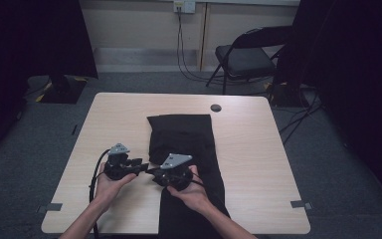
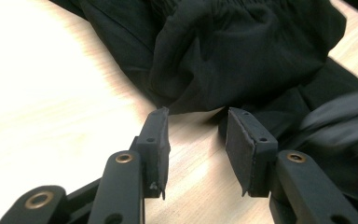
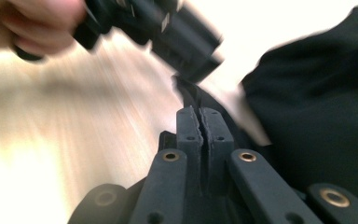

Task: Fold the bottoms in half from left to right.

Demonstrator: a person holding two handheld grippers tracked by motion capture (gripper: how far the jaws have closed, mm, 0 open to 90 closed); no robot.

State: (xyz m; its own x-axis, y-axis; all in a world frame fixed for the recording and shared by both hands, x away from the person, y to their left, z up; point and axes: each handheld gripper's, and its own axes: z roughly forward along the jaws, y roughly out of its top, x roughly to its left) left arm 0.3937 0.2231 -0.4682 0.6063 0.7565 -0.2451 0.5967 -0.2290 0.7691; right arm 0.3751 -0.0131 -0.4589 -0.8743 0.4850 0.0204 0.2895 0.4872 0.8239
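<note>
Near the table's front edge, left gripper stands half open, empty, beside black trousers; right gripper is clamped shut, whether on cloth unclear.

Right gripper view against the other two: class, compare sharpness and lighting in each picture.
Right gripper view: motion-smeared, the table glaring white, the right gripper sharp. Left gripper view: crisp on the open left gripper and crumpled black cloth garment, pale wooden table overexposed. High view: dim and evenly lit, dark at both sides.
</note>
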